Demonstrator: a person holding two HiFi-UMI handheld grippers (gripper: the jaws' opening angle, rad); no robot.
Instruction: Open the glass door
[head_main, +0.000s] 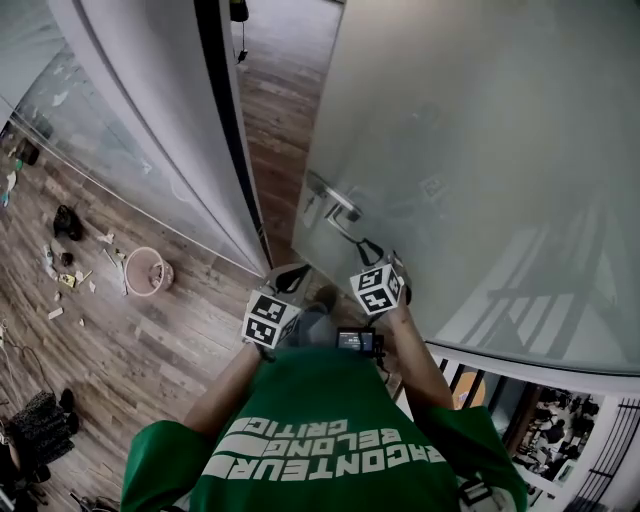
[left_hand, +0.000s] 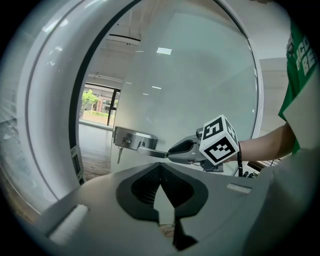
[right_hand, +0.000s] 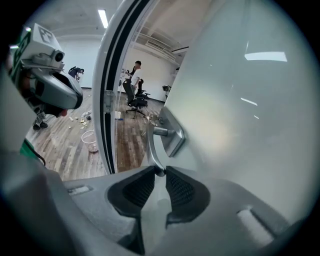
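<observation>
Head view: the frosted glass door (head_main: 480, 150) stands ajar at right, with the right gripper (head_main: 368, 250) at the end of its metal lever handle (head_main: 338, 215) and the left gripper (head_main: 290, 280) just beside, off the door. Left gripper view: its jaws are pressed together on nothing. Right gripper view: its jaws are clamped on the tip of the lever handle.

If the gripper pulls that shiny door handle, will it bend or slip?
Probably no bending: the door handle looks like solid metal, fixed to a metal plate. It could be slippery, being smooth and shiny, though the right gripper has ribbed pads closed on its tip. It would likely turn like a lever.
</observation>
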